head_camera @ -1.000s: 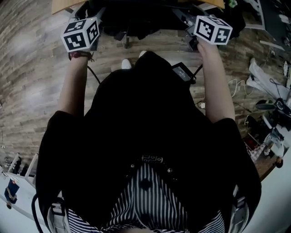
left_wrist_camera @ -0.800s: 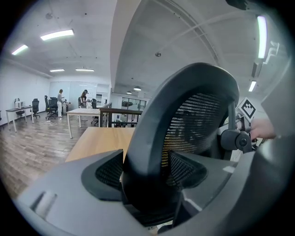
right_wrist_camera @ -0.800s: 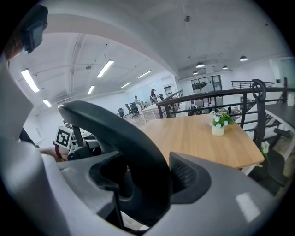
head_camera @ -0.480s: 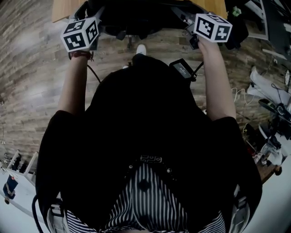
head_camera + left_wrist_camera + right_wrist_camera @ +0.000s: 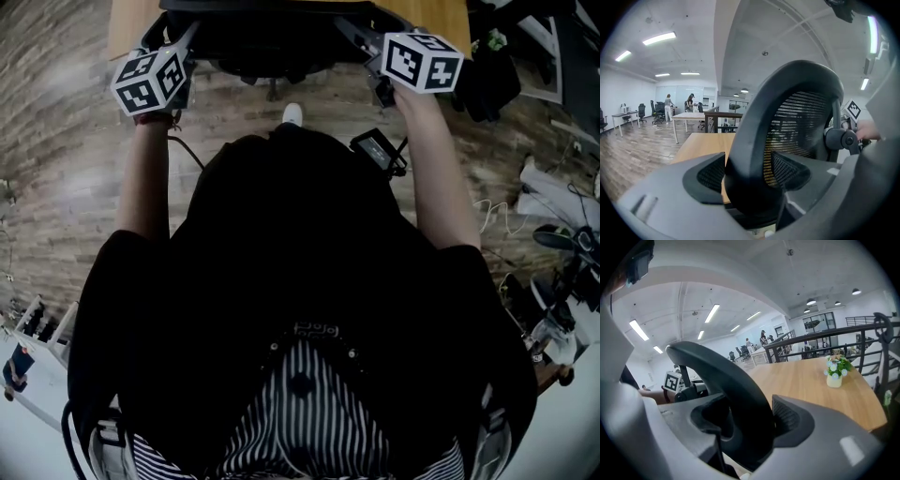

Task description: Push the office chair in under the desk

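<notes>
The black office chair (image 5: 267, 37) stands at the top of the head view, its backrest at the edge of the wooden desk (image 5: 127, 23). My left gripper (image 5: 178, 42) is shut on the left side of the backrest frame. My right gripper (image 5: 370, 42) is shut on the right side. In the left gripper view the curved frame and mesh back (image 5: 801, 117) fill the space between the pads of the left gripper (image 5: 750, 176), with the desk top (image 5: 701, 143) beyond. In the right gripper view the frame (image 5: 722, 371) sits between the jaws of the right gripper (image 5: 750, 420).
A small potted plant (image 5: 836, 371) stands on the desk top (image 5: 811, 380). Cables and loose gear (image 5: 553, 197) lie on the wood floor at the right. A black railing (image 5: 825, 341) runs behind the desk. Other desks and people (image 5: 689, 115) are far off.
Both grippers and the chair have moved forward toward the desk. More of the desk top shows at the head view's top edge, and the chair's seat is further under it.
</notes>
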`<act>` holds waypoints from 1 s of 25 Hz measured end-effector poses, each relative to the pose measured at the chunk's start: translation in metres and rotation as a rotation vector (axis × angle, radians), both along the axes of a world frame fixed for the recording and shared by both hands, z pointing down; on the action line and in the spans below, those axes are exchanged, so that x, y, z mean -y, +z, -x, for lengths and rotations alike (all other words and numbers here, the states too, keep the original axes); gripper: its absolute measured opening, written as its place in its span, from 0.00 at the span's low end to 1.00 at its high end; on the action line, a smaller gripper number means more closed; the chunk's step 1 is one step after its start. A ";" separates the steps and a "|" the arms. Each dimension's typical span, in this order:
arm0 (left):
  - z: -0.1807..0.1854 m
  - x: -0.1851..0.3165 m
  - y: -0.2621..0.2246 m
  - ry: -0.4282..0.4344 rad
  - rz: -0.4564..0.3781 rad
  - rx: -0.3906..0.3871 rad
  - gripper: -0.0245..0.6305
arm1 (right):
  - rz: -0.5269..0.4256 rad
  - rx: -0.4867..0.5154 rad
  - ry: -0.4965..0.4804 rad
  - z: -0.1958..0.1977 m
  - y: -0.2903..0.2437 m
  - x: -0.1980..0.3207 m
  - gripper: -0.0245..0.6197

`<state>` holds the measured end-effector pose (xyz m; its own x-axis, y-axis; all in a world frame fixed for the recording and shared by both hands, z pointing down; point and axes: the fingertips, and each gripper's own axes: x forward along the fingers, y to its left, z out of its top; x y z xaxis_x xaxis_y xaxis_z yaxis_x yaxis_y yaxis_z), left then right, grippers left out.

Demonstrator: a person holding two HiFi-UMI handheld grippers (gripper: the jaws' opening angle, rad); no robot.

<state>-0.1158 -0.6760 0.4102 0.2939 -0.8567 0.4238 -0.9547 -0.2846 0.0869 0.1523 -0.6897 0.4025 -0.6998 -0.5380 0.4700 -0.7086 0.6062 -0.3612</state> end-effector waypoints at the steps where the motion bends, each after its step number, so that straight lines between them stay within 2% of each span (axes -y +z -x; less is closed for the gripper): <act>1: -0.001 0.005 0.001 -0.003 -0.009 0.008 0.48 | 0.008 0.014 -0.008 -0.001 0.002 0.005 0.48; 6: -0.001 0.029 0.005 -0.007 -0.008 -0.001 0.48 | 0.002 0.010 -0.010 -0.001 0.006 0.027 0.48; 12: 0.001 0.025 0.000 -0.005 -0.018 -0.024 0.48 | 0.018 -0.021 -0.010 0.001 0.006 0.029 0.48; 16: 0.000 0.026 0.002 0.007 0.007 -0.051 0.49 | 0.021 -0.018 0.001 -0.002 0.007 0.029 0.48; 22: 0.006 0.000 -0.012 0.059 0.024 -0.097 0.52 | 0.015 -0.043 0.017 -0.012 -0.006 0.011 0.49; 25: 0.003 -0.022 -0.029 0.096 0.001 -0.133 0.46 | -0.011 -0.060 0.040 -0.025 -0.022 -0.008 0.49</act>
<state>-0.1192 -0.6541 0.3816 0.4282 -0.8214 0.3769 -0.9031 -0.3739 0.2111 0.1769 -0.6819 0.3804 -0.6484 -0.5702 0.5043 -0.7525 0.5804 -0.3113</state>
